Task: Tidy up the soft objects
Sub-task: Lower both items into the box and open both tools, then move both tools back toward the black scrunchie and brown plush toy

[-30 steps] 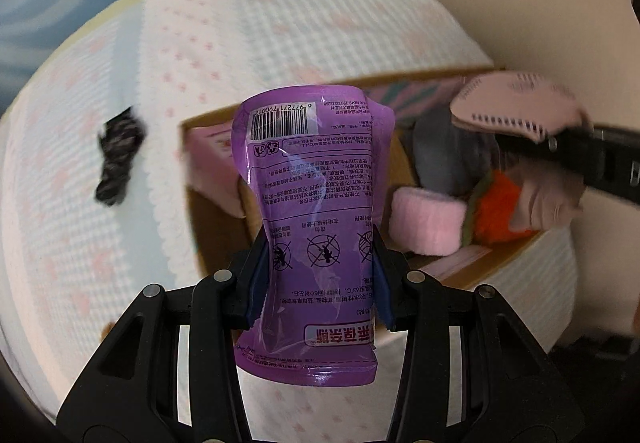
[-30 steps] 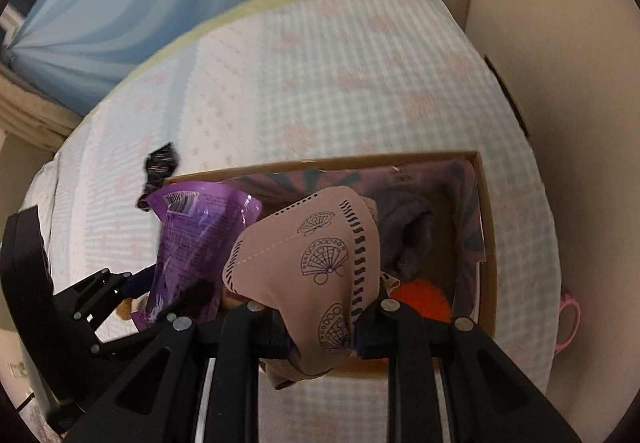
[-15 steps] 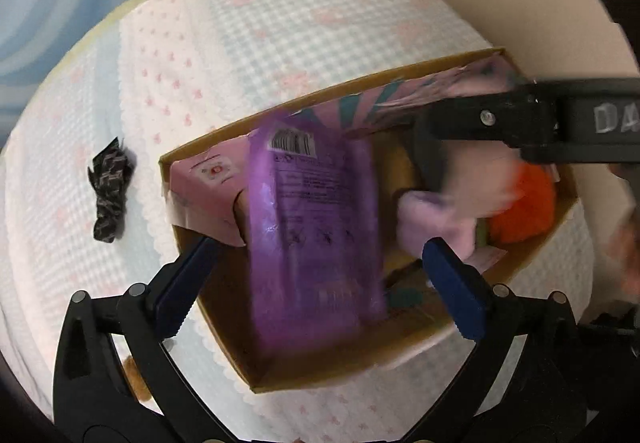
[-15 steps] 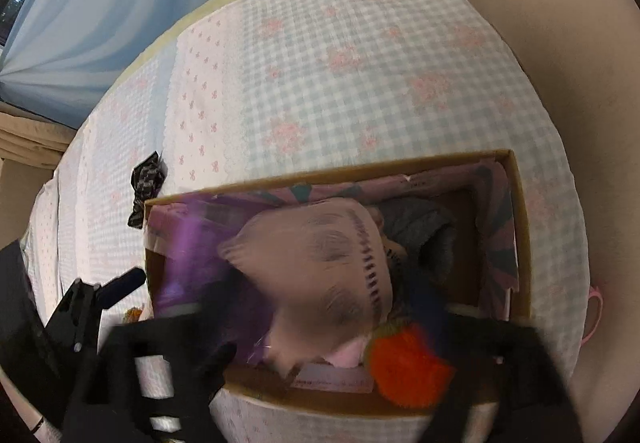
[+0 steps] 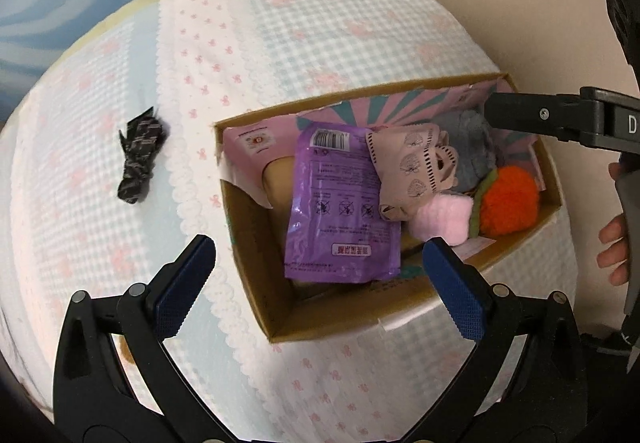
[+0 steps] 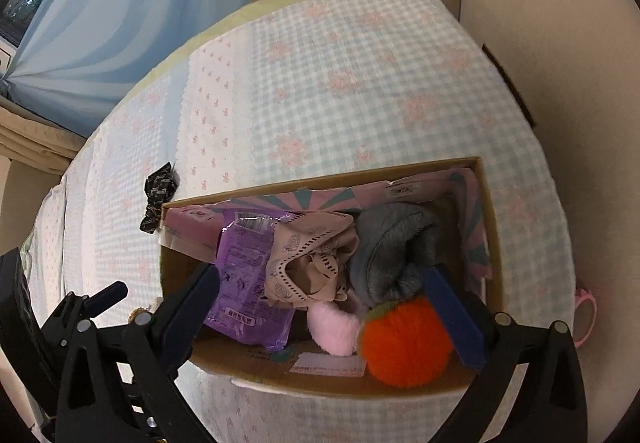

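Left wrist view shows us both grippers [image 5: 320, 267] [image 6: 320, 303] spread wide, empty, above the cardboard box [image 5: 256, 267] holding the purple pouch [image 5: 340, 203].

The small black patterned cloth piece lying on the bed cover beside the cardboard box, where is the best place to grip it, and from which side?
Grip the black patterned cloth piece at its narrower middle, coming straight down from above. It lies flat and elongated on the checked bed cover, apart from the cardboard box, so jaws set across its short width should gather the fabric.
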Tool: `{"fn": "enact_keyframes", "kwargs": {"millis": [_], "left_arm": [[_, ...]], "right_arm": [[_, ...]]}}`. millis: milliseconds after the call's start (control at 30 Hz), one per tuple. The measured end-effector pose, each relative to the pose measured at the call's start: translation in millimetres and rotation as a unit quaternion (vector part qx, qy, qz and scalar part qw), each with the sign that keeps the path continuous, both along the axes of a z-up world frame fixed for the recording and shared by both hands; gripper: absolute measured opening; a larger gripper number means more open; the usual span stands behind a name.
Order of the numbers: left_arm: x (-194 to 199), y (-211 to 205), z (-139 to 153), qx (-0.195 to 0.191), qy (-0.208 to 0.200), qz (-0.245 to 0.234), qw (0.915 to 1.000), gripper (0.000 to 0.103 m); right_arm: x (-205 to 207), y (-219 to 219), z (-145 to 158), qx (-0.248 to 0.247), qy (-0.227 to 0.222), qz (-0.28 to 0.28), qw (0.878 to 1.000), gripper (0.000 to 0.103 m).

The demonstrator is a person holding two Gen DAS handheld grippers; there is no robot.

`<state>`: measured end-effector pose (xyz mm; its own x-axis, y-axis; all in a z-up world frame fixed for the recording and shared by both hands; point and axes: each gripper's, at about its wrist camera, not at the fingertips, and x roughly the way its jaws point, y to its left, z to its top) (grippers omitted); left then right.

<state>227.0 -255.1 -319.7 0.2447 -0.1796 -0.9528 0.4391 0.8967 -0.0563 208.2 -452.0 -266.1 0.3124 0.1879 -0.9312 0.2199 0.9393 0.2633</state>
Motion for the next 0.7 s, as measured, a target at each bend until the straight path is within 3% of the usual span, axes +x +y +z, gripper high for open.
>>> {"fn": "enact_keyframes", "kwargs": {"millis": [200,400,700], "left_arm": [[-14,9,37,-0.016,-0.026,0.016,0.9994,0.103],[-37,31,90,-0.032,-0.063,0.034,0.9969,0.103],[-87,91,164,-0.035,-0.134,0.096,0.9857,0.103]], "right_arm": [[-17,6,41,-0.011,-0.028,0.001,1.000,0.102],[-47,24,103,-0.057,-0.066,0.035,0.996,0.102],[-85,63,170,-0.110,-0.117,0.071,0.984,0.102]]}}
